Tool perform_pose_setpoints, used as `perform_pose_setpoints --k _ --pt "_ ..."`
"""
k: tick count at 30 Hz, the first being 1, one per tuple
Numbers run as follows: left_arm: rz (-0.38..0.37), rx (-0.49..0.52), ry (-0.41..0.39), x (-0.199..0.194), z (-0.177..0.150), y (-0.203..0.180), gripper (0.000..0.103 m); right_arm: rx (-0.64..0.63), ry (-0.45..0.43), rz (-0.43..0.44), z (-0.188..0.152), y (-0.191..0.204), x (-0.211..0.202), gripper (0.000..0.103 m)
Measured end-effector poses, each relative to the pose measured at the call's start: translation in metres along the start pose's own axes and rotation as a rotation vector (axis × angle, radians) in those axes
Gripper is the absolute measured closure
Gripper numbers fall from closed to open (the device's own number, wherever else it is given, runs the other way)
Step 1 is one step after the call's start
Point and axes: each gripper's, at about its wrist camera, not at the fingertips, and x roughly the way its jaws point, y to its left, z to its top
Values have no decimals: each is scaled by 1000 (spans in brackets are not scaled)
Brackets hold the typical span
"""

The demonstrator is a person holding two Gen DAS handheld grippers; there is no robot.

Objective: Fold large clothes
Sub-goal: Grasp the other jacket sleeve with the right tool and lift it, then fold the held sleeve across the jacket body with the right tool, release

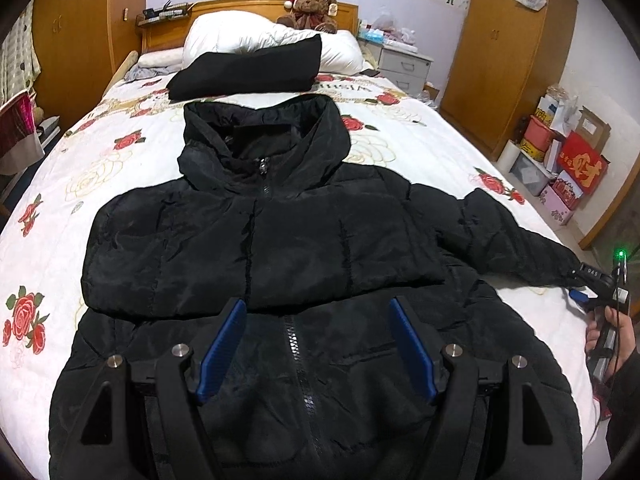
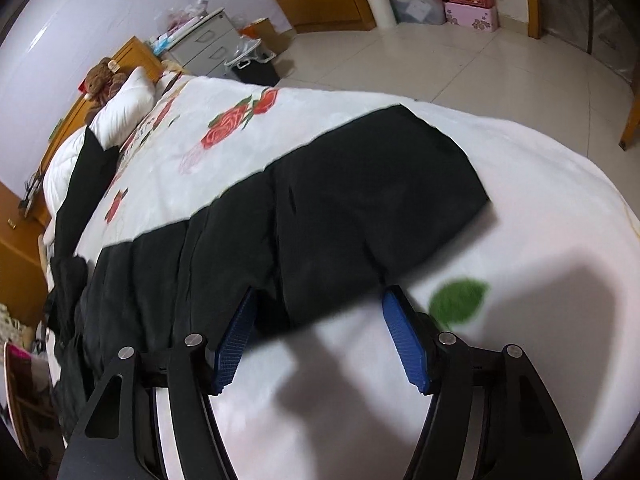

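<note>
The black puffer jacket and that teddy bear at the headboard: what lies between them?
In the left wrist view, a folded black garment and a white pillow lie between the black puffer jacket and the teddy bear.

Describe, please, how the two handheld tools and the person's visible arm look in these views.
Both the left tool and the right tool have black angular finger arms with silver round pins and ribbed blue pads. Seen from the left wrist, the right tool's handle carries a green light and a thin dark cable; the hand wears a dark sleeve.
</note>
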Motion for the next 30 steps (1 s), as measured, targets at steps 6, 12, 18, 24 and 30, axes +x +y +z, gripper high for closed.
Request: perform_pose_setpoints --k 6,12,18,24,30 --pt "13 -23 22 13 -3 13 29 65 -33 -12 19 -4 15 52" --pt "24 -44 16 8 -2 24 29 28 -63 2 30 13 -6 94" --pt "27 -66 -15 -10 2 35 29 -89 -178 100 38 63 -71 95" --pt "34 -79 -49 -29 7 45 29 -237 -254 232 32 135 -137 95" --pt "51 -97 -81 -43 17 65 29 -370 -265 358 9 212 -172 95"
